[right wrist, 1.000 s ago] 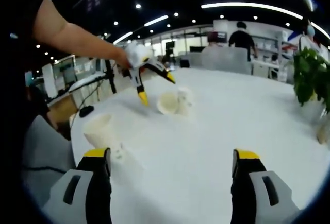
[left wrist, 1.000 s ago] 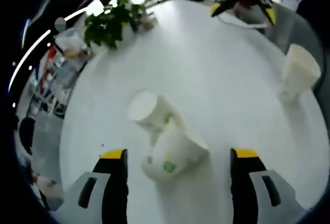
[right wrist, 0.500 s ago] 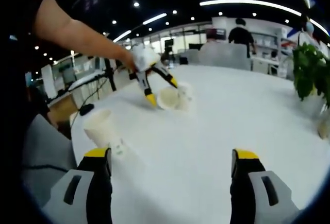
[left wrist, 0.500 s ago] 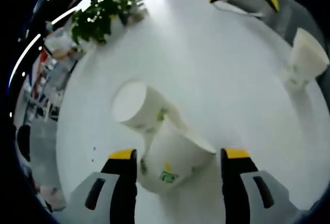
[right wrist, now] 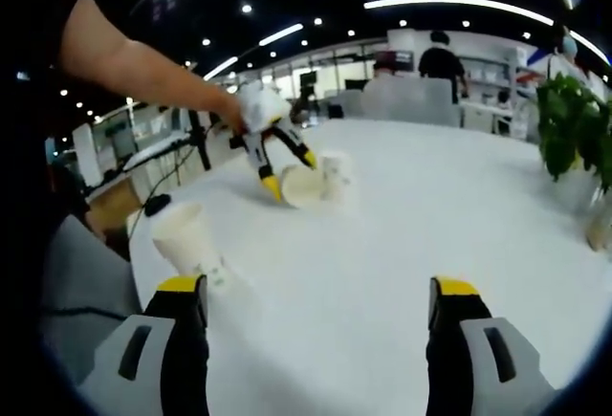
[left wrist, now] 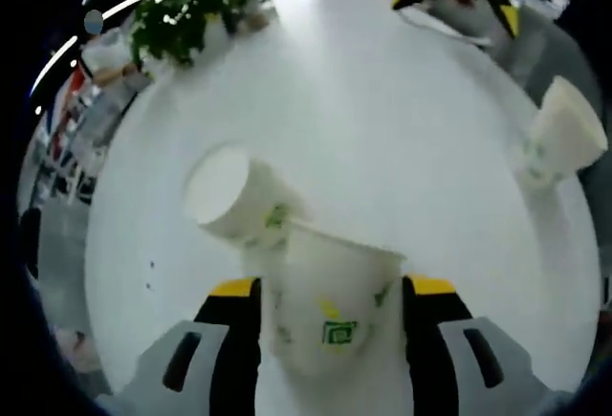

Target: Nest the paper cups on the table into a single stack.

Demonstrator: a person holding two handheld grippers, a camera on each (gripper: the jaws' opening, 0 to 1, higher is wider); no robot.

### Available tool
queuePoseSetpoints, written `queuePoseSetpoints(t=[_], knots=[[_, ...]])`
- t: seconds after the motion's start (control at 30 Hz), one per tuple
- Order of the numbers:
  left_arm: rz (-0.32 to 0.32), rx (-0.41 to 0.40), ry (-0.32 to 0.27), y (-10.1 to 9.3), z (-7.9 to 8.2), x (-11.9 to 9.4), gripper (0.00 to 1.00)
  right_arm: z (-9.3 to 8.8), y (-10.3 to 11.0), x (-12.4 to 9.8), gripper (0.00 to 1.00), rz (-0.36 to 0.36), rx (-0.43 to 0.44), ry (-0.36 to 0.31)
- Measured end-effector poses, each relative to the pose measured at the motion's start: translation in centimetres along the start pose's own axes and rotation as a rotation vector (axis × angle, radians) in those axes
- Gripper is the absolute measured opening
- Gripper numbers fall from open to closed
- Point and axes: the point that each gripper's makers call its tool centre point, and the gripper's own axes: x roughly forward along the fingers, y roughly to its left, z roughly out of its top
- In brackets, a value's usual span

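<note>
Left gripper view: my left gripper (left wrist: 330, 292) has its jaws on either side of a tipped paper cup (left wrist: 330, 316) at about 6 o'clock, the yellow tips just beside its walls; whether they press it yet I cannot tell. A second cup (left wrist: 234, 198) lies on its side at 10 o'clock of the first, touching it, its open mouth toward the potted plant (left wrist: 186, 14) at 11 o'clock. A third cup (left wrist: 557, 143) stands mouth down near the table (left wrist: 382, 120) edge at 3 o'clock. My right gripper (left wrist: 457, 0) shows at 1 o'clock.

Right gripper view: my right gripper (right wrist: 320, 292) hangs with jaws wide apart and nothing between them, over bare table (right wrist: 402, 234). The inverted cup (right wrist: 184, 239) is at 9 o'clock, close to my left jaw. At 11 o'clock the left gripper (right wrist: 285, 172) straddles the two lying cups (right wrist: 311, 182).

I judge this the first pick: the left is closing on the near cup. Next I must finish the squeeze gently so the paper does not crush, lift it, and line its base with the mouth of the neighbouring cup
</note>
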Motion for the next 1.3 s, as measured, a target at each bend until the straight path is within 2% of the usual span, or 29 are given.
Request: queuePoseSetpoints(t=[0.1,0.2,0.3,0.4,0.67,0.97,1.13,1.2,1.3], knots=[[-0.005,0.035,0.001,-0.3,0.6,0.4,0.58,-0.2,0.1,0.0,0.94,0.002,-0.003,0.005],[-0.024,0.058,0.024,-1.0,0.4,0.9,0.54,0.0,0.2,-0.1,0.94,0.0,0.002,0.001],[-0.043,0.042,0.036,-1.4,0.4,1.2,0.5,0.0,0.1,-0.2,0.93,-0.001,0.001,-0.001],[-0.038,-0.027,0.035,-1.5,0.5,1.3,0.48,-0.1,0.1,-0.4,0.93,-0.004,0.002,0.001],[-0.039,-0.038,0.034,-1.6,0.3,1.0,0.45,0.0,-0.1,-0.5,0.93,-0.009,0.003,-0.002],[-0.01,-0.102,-0.022,-1.2,-0.1,0.3,0.43,0.3,0.0,-0.3,0.94,-0.007,-0.006,-0.006],[0.033,-0.199,-0.1,-0.5,0.4,-0.3,0.43,0.8,-0.4,0.0,0.95,-0.007,-0.03,-0.021],[0.06,-0.231,-0.12,-0.2,0.2,-0.7,0.42,1.5,-0.4,0.0,0.94,0.002,-0.075,-0.044],[0.094,-0.26,-0.148,0.3,0.1,-1.1,0.42,2.2,-0.8,0.1,1.0,-0.003,-0.093,-0.078]])
